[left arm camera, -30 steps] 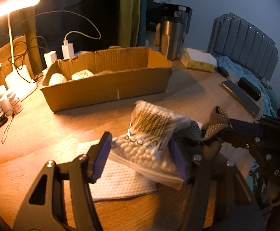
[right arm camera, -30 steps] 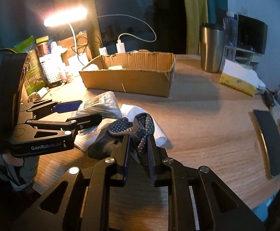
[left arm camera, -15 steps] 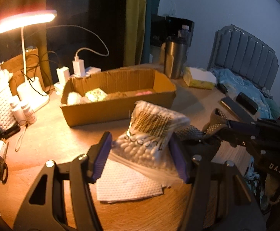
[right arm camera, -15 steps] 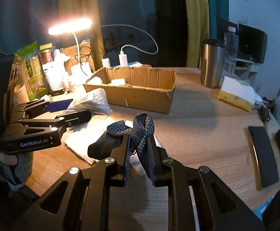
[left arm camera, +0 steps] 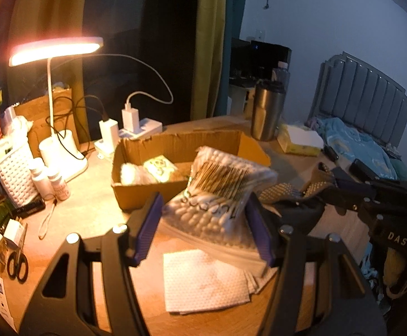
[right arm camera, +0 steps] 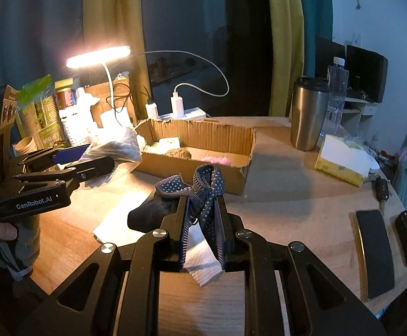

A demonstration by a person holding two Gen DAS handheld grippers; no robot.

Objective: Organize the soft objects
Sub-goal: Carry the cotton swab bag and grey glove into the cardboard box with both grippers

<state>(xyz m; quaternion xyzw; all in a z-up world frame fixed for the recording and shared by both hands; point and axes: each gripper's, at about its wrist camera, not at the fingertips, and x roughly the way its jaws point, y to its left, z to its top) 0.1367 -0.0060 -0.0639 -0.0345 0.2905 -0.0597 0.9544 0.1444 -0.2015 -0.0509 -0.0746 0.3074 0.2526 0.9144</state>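
Crinkly plastic cotton-swab bag [left arm camera: 217, 198] clamped in left gripper [left arm camera: 203, 226], held above table (near corrugated cardboard box [right arm camera: 203, 145]), dotted knit sock [right arm camera: 200, 193] pinched narrow in right gripper [right arm camera: 202, 224].

Both tools are matte black plastic with triangular cut-outs and round silver screw heads. The left gripper [left arm camera: 203, 224] carries ribbed purple-blue pads [left arm camera: 146, 226]; seen from the other camera, its side reads "GenRobot.AI" in white. The right gripper [right arm camera: 202, 229] has the same ribbed pads; its flank shows "DAS". A grey sleeve covers the hand [right arm camera: 6, 231] behind the left tool.
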